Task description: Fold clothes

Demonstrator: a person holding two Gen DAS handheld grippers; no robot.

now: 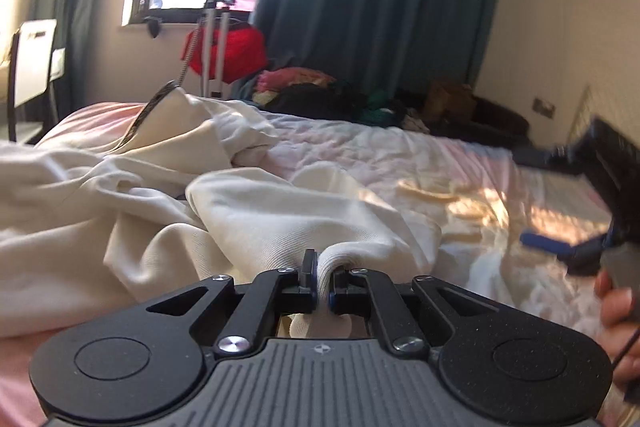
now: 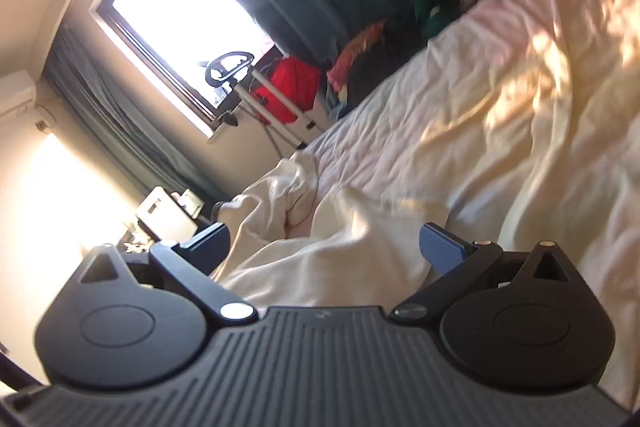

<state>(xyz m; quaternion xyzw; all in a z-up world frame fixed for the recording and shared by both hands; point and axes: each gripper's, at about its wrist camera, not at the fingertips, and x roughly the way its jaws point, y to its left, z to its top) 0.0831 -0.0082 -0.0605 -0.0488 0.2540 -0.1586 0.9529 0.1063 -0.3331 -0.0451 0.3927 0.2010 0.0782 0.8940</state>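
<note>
Your left gripper [image 1: 322, 285] is pinching a fold of the cream garment [image 1: 280, 211] lying rumpled on the near bed [image 1: 400, 155]; your right gripper [image 2: 325, 241] is gaping wide, empty, its far-right outline blurring.

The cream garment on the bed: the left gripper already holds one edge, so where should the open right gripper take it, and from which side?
The left gripper pinches a ribbed edge of the cream garment. The right gripper is probably best placed on the raised fold just ahead of its open jaws, coming in low from the near side. That ridge stands up off the bed, so the fingers could slip around it.
</note>
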